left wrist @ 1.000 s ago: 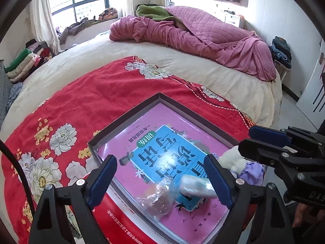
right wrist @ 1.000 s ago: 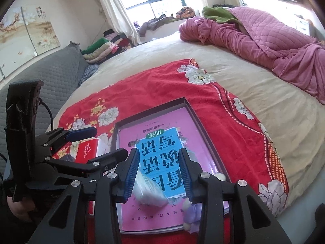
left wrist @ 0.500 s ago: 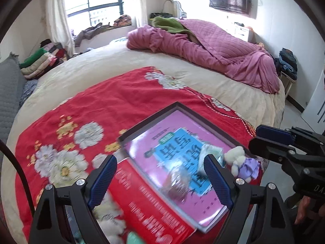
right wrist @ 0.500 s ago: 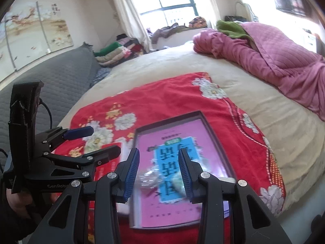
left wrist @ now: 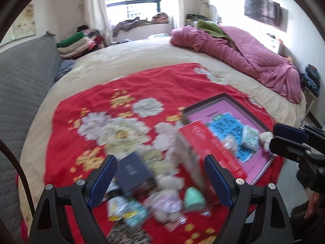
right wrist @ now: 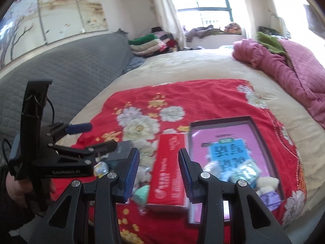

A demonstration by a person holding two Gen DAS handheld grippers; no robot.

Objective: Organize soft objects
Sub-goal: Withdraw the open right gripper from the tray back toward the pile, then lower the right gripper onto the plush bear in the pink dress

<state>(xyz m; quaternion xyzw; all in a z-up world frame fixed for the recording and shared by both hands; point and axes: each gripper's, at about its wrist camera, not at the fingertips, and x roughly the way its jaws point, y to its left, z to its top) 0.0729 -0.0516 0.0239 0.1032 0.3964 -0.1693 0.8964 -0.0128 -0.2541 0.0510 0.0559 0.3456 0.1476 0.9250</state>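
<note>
Both tools are off the bed surface, angled down at the red floral blanket [right wrist: 182, 99]. My left tool [left wrist: 160, 180] has its jaws wide with nothing between them, hovering over a blurred heap near the blanket's near edge. My right tool [right wrist: 159, 172] sits at a medium gap, empty, lined up over the red cardboard box [right wrist: 169, 170] without touching it as far as I can tell. Count in the shallow dark-rimmed tray [right wrist: 221, 120]: one pink-and-blue printed sheet lining it, two crinkly clear-wrapped packets [right wrist: 244, 171] side by side, and one small cream plush toy in a lilac dress [right wrist: 267, 189] at the tray's near right corner. Count in the heap, left wrist view heavily motion-blurred so approximate: one dark navy box [left wrist: 132, 171], one mint-green egg-shaped soft piece [left wrist: 193, 198], at least two pale plush toys [left wrist: 167, 195], one yellow-and-teal packet [left wrist: 128, 209]. The red box lies just left of the tray, its long side against the tray wall. Free room: the far half of the blanket is open, then bare cream bedspread [right wrist: 203, 67] beyond; a crumpled pink quilt [right wrist: 284, 65] sits at the far right. The tray's right rim is close to the bed edge. A grey quilted sofa [right wrist: 67, 69] bounds the left side.
</note>
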